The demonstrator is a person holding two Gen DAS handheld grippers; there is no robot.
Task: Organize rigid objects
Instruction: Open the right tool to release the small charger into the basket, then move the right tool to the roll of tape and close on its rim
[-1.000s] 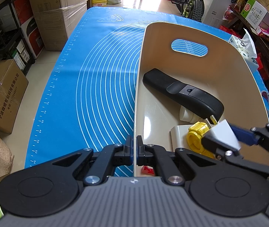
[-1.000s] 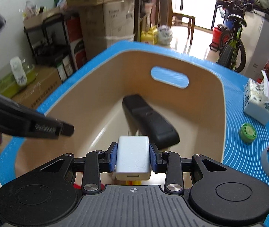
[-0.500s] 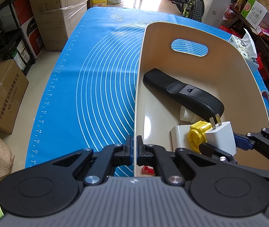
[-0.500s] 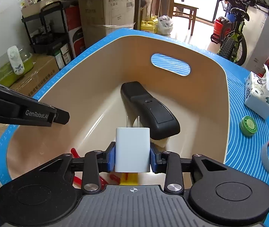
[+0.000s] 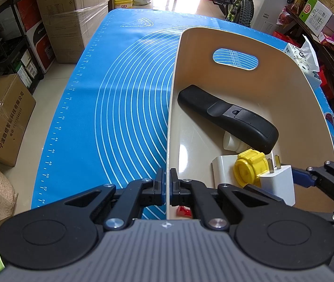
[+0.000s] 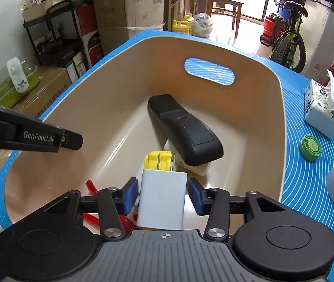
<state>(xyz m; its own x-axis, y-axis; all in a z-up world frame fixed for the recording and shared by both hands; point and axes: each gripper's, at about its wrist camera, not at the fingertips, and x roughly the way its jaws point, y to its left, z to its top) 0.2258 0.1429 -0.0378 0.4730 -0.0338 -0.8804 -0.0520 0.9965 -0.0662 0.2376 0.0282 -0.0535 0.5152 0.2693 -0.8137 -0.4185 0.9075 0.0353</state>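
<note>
The right wrist view shows the blue mat (image 6: 307, 199) covering the surface, and on it the beige bin (image 6: 272, 141). The left gripper (image 5: 167, 185) has its jaws closed on the bin's left wall. A black remote (image 6: 185, 129) lies inside the bin. The right gripper (image 6: 163, 195) has jaws opening, with the white charger (image 6: 162, 199) between them, untouched, beside a yellow cap (image 6: 157, 159).
</note>
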